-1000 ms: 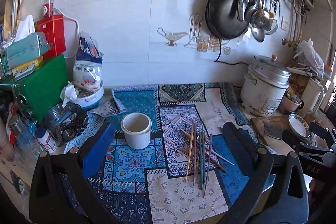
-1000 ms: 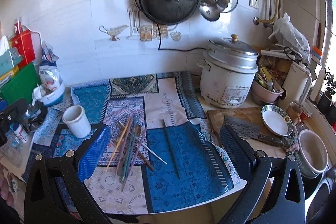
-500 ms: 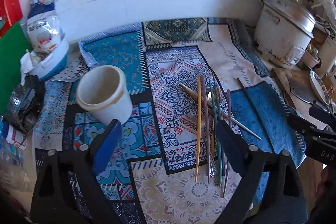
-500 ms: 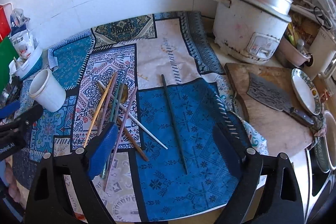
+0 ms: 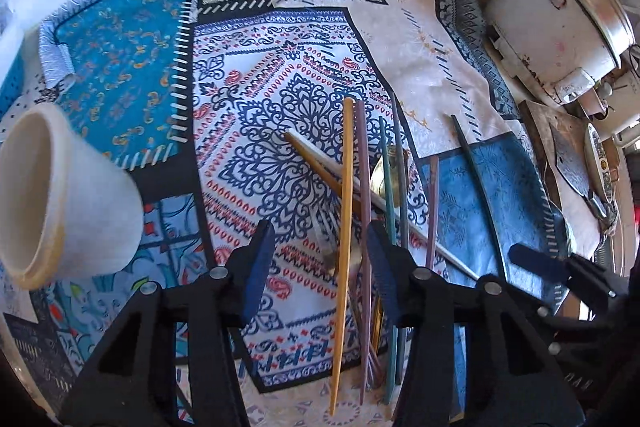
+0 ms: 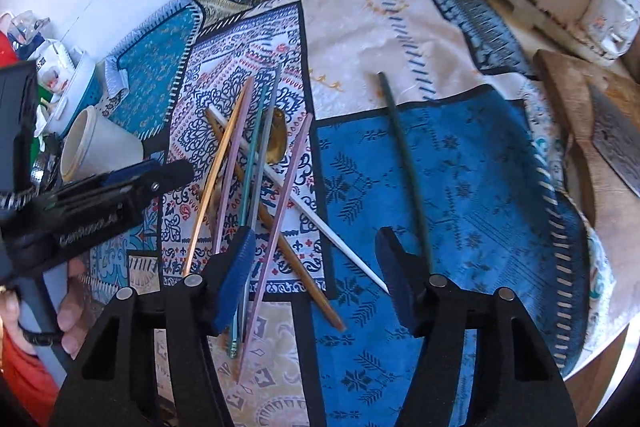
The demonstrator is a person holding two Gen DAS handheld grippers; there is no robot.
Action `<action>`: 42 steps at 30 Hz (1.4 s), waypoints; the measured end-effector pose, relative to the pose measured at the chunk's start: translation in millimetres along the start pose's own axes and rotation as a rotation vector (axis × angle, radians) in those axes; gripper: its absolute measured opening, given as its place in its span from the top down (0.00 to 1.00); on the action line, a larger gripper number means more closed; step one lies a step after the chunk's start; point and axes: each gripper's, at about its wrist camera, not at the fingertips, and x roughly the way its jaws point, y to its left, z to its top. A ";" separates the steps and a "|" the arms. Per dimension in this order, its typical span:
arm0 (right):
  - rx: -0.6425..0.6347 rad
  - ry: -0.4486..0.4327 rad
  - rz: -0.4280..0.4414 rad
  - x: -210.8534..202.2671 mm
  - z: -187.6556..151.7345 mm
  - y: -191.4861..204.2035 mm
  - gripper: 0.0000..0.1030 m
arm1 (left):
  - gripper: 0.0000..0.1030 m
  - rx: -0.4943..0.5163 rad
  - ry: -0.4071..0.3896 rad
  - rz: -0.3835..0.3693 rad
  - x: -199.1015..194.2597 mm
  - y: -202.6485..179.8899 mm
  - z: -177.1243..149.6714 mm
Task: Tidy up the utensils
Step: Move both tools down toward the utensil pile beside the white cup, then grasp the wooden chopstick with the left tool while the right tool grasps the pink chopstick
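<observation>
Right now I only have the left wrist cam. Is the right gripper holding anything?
Observer: No. The right gripper has just been closing its fingers, but they press on nothing. A pink chopstick and a brown chopstick lie loose between them.
Operator: And the dark stick off to the side, is it inside the gap?
Observer: No. The dark green chopstick lies alone on the blue patch. Its near end is just outside the gap, beside the finger farther from the pile.
</observation>
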 end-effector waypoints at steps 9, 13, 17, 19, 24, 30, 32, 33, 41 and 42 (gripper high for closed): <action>0.034 0.083 0.097 22.8 9.9 -0.6 0.69 | 0.72 0.030 0.085 0.002 23.7 -2.4 16.3; 0.073 0.103 0.141 29.4 12.7 -3.5 0.76 | 0.77 0.027 0.096 -0.023 28.6 -2.4 17.1; 0.103 0.118 0.146 36.9 15.1 -3.5 0.81 | 0.80 0.032 0.119 -0.032 34.9 -4.0 18.9; 0.110 0.127 0.157 40.4 16.0 -2.2 0.81 | 0.82 0.027 0.124 -0.041 36.8 -2.8 19.6; 0.095 0.140 0.166 47.2 17.8 3.4 0.82 | 0.82 0.021 0.124 -0.061 39.2 -1.3 21.2; 0.103 0.146 0.179 55.5 20.0 5.8 0.88 | 0.94 0.032 0.126 -0.065 43.6 -5.3 25.0; 0.108 0.147 0.182 57.5 20.0 5.8 0.90 | 0.95 0.026 0.132 -0.077 45.9 -6.7 27.6; 0.111 0.146 0.183 57.6 19.4 5.4 0.91 | 0.95 0.022 0.133 -0.082 45.7 -6.4 27.8; 0.107 0.111 0.171 47.1 18.6 2.9 0.93 | 0.96 0.026 0.102 -0.084 30.8 -7.6 22.3; 0.104 0.102 0.168 44.6 19.0 3.4 0.93 | 0.96 0.027 0.095 -0.082 27.7 -8.4 21.4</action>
